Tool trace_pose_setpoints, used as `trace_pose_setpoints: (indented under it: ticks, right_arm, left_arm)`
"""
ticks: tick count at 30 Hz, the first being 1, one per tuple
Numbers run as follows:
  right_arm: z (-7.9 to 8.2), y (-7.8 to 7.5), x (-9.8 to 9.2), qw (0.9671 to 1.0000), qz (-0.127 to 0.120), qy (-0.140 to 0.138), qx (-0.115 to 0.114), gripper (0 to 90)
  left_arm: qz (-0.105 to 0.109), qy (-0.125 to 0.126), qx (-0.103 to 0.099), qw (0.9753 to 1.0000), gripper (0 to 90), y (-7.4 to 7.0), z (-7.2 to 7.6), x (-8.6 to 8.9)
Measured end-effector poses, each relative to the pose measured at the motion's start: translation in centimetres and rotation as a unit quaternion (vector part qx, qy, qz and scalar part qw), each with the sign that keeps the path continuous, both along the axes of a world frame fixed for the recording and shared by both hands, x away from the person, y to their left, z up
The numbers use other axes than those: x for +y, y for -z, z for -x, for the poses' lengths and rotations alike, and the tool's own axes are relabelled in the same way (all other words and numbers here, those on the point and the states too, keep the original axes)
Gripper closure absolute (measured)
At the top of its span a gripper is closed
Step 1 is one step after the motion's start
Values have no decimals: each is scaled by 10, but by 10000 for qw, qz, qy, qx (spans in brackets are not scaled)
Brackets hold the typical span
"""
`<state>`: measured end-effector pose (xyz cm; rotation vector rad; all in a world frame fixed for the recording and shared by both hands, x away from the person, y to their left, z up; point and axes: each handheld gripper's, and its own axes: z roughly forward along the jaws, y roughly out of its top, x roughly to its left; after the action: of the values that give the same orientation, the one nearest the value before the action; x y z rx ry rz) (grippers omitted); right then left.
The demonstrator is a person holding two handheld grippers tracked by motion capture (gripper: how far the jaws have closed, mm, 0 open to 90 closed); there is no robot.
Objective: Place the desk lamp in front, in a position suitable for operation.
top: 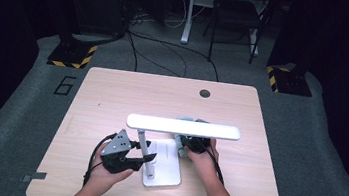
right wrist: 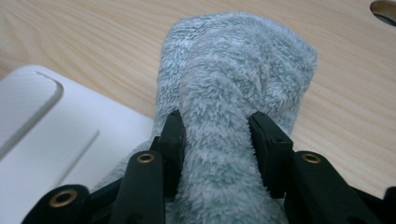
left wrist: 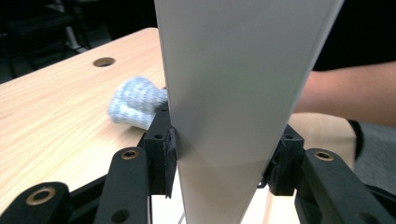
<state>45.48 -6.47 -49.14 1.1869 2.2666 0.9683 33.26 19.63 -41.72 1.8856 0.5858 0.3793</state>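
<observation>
Risk: left tongs pinching the lamp stem on the worktop may slip and tip it as right tongs, clamping the cloth, wipe its base.

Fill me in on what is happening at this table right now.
A person works at a wooden table with a gripper in each hand. The left gripper is shut on the white desk lamp, with its jaws clamped on a flat white part of it in the left gripper view. The right gripper is shut on a fluffy grey-green cloth, held beside the lamp's base. It looks like the lamp is being steadied for wiping.
</observation>
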Motion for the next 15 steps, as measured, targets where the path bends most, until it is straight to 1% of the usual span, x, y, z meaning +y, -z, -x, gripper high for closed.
trace_pose_setpoints:
  ticks: [1,2,3,4,5,6,7,8,9,10,11,12,13,14,15]
  right_arm:
    - [0,3,1,10000,-13,57,-54,608]
    - [0,5,1,10000,29,86,-31,606]
    - [0,8,2,9999,49,99,44,602]
    - [-1,11,2,9999,78,97,56,596]
    - [-1,14,4,9999,119,97,79,591]
    - [0,16,5,9999,95,131,55,591]
    - [1,17,5,9998,129,100,66,591]
    - [1,18,6,9999,76,150,30,590]
    - [2,17,7,9998,59,184,100,589]
    - [1,18,6,9999,50,148,52,589]
    - [1,17,7,9998,-1,176,98,589]
    - [1,17,7,9998,3,177,126,590]
    - [1,17,7,9998,2,164,109,591]
    - [1,16,7,9998,26,148,110,591]
    - [1,17,8,9999,-8,145,74,592]
  left_arm:
    - [49,-57,-19,10000,538,1,0,0]
    - [75,-49,-36,10000,537,2,-1,1]
    - [75,37,-27,10000,535,2,-1,1]
    - [109,159,-2,9998,532,2,-2,2]
    - [81,279,28,9996,526,1,-4,4]
    - [82,354,46,9993,523,1,-4,5]
    - [106,381,43,9992,521,1,-4,6]
    - [99,477,71,9988,520,1,-5,8]
    - [140,551,101,9983,518,1,-6,10]
    - [183,593,127,9980,514,2,-7,11]
    - [213,632,156,9977,511,2,-8,11]
    - [188,698,205,9972,510,1,-8,13]
    - [214,690,186,9972,509,2,-9,13]
    - [210,728,193,9969,508,1,-9,13]
    - [209,788,209,9964,505,1,-10,14]
